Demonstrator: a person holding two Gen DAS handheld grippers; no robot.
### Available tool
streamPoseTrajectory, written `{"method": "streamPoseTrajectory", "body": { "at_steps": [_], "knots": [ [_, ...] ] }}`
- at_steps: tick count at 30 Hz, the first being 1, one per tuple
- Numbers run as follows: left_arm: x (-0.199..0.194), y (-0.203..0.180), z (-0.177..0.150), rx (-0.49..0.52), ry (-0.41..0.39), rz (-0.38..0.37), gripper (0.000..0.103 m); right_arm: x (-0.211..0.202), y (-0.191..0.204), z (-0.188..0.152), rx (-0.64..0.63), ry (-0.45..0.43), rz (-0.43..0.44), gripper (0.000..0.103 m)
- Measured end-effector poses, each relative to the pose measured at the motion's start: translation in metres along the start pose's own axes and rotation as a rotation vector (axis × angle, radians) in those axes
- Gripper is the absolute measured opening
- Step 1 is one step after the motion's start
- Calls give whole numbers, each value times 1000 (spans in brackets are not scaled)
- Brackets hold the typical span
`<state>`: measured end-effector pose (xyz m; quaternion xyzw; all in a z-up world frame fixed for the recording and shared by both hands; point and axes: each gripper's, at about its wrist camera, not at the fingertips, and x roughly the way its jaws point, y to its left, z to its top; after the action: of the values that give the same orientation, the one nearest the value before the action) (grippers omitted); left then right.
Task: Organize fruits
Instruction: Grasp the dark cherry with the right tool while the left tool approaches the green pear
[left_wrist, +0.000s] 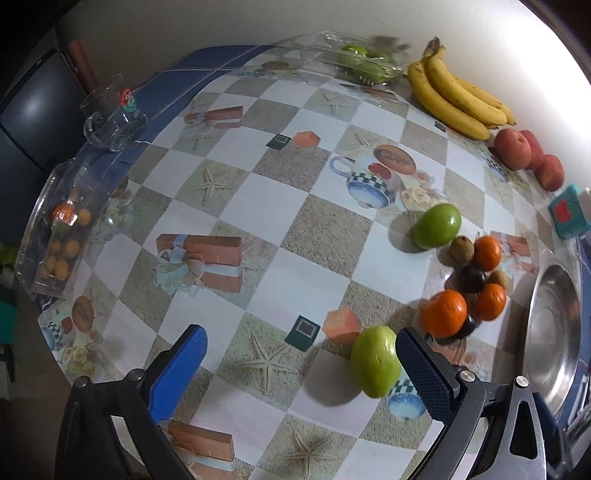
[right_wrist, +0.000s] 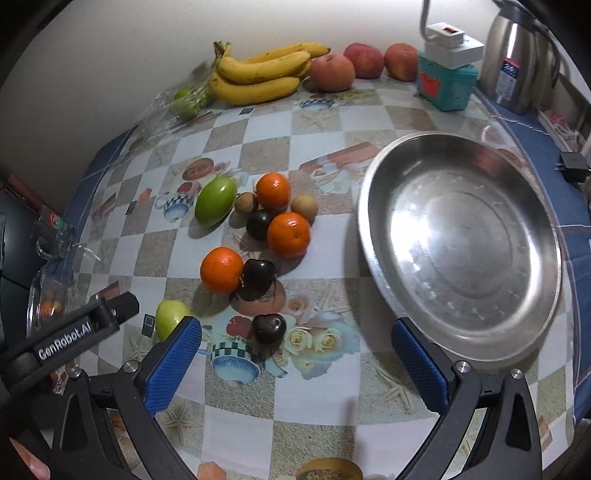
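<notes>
Hovering over the tabletop (left_wrist: 295, 236), the left gripper (left_wrist: 301, 373) is spread wide, holding nothing. Nearest green fruit (left_wrist: 375, 360) lies inside the gap, just beside the right-hand finger (left_wrist: 424, 376), long axis roughly along the fingers, tilted slightly. Judgement: shift right to centre it, then close. Right gripper (right_wrist: 295, 354) also released and empty, with a dark fruit (right_wrist: 269, 328) ahead between its fingers. Right wrist view shows the whole steel plate (right_wrist: 373, 221), empty; left view catches only its edge, but adds a clear box (left_wrist: 40, 221) of small oranges.
</notes>
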<state>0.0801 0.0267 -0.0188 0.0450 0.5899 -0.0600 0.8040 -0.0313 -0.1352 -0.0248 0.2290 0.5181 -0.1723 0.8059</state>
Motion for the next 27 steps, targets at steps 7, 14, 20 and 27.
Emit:
{"method": "streamPoseTrajectory", "body": {
  "at_steps": [7, 14, 20, 27],
  "knots": [
    [3, -1, 6, -9, 11, -1, 103, 14, 7, 2, -36, 35, -11, 103],
    [11, -10, 1, 15, 53, -62, 103, 33, 1, 1, -6, 112, 13, 75],
    [18, -23, -5, 62, 83, -93, 97, 43, 0, -2, 4, 145, 66, 54],
    [27, -34, -9, 103, 115, -121, 82, 48, 7, -4, -14, 153, 84, 41]
  ]
}}
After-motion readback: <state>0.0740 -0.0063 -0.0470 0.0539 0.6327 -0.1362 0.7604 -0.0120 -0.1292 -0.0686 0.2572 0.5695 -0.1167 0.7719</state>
